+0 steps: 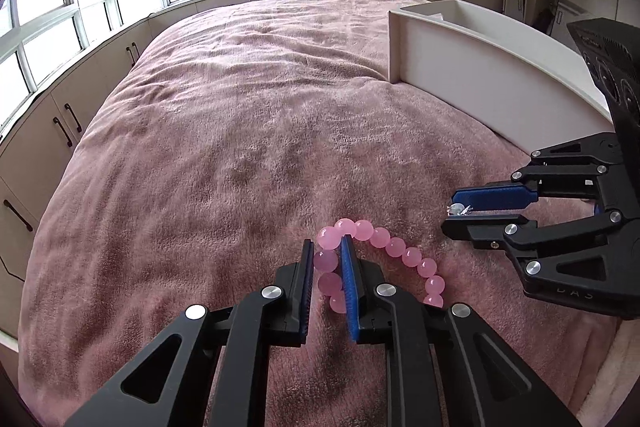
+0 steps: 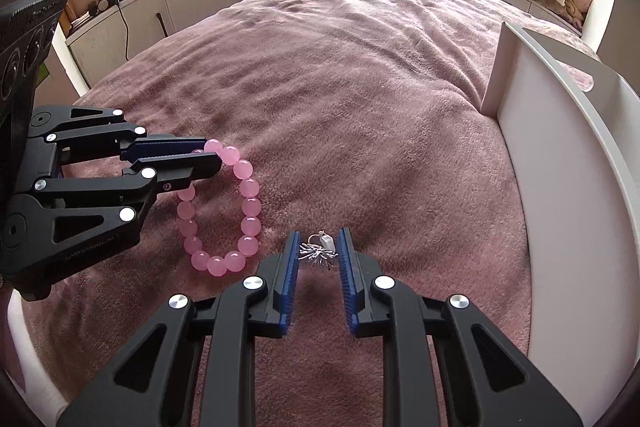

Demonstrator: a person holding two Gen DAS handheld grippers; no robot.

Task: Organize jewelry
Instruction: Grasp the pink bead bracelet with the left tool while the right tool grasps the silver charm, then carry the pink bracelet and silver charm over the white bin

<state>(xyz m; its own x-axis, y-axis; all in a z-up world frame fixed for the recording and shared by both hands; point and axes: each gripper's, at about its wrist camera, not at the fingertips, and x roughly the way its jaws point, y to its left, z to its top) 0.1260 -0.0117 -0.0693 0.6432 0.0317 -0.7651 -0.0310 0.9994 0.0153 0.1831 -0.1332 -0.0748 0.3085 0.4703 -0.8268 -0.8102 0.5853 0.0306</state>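
**Both grippers straddle their pieces, neither clamped**

The pink bracelet (image 1: 376, 259) lies on the blanket (image 1: 240, 131). The left gripper (image 1: 326, 259) is nearer it and has one side of the loop between its fingers, so that a run of beads sits in the gap while the rest curves off to the right. The jaws stand narrowly apart; whether the pads press the beads I cannot tell.

The small silver piece (image 2: 319, 251) lies dead ahead between the tips of the right gripper (image 2: 318, 251), its tangle spread crosswise to the fingers. These jaws are open, with a clear gap either side.

Both grippers sit low over the blanket, fingers pointing forward and slightly down. The white box (image 2: 560, 163) stands to the right, nearer the right gripper, and likely receives both pieces.
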